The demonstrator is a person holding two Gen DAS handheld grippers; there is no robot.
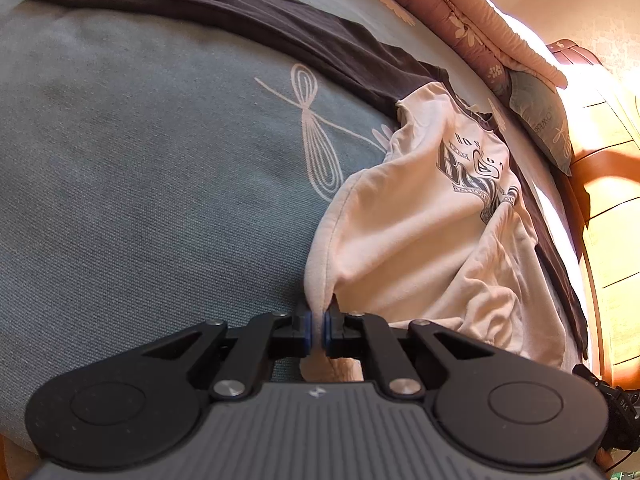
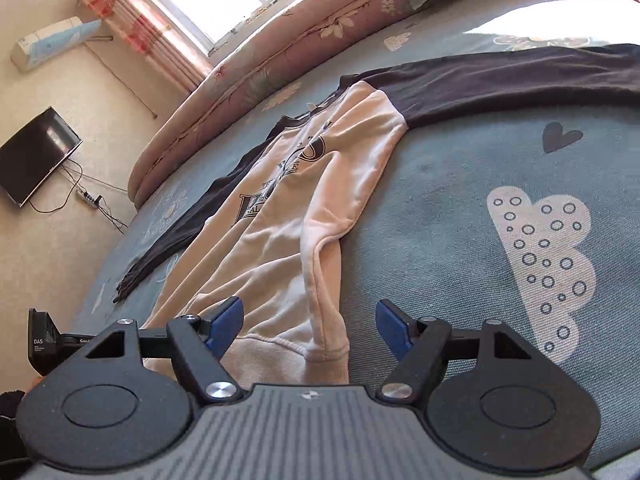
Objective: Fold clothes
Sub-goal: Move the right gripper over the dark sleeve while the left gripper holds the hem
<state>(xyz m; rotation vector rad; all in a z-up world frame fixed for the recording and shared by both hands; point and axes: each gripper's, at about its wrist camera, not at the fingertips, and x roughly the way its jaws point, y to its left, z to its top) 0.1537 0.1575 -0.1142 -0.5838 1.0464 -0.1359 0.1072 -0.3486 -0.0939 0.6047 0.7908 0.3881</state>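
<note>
Blue-grey patterned bedsheet (image 2: pixel 460 184) carries the cream sweatshirt (image 2: pixel 288 200), a rolled quilt (image 2: pixel 256 64) behind its collar. It lies lengthwise away from both grippers — dark sleeves (image 1: pixel 200 4) spread sideways. Left gripper (image 1: pixel 318 330) pinches its hem; right gripper (image 2: pixel 310 326) gapes over the hem corner.

Sweatshirt (image 1: pixel 420 240): soft matt knit cloth, cream body, dark sleeves, ribbed hem at lower centre. Bedsheet (image 1: pixel 140 200): coarse-woven matt fabric. Left gripper (image 1: pixel 318 334): matt black plastic, blue rubbery pads, polished metal pivots. Headboard (image 1: pixel 612 240), right edge: glossy wood.
</note>
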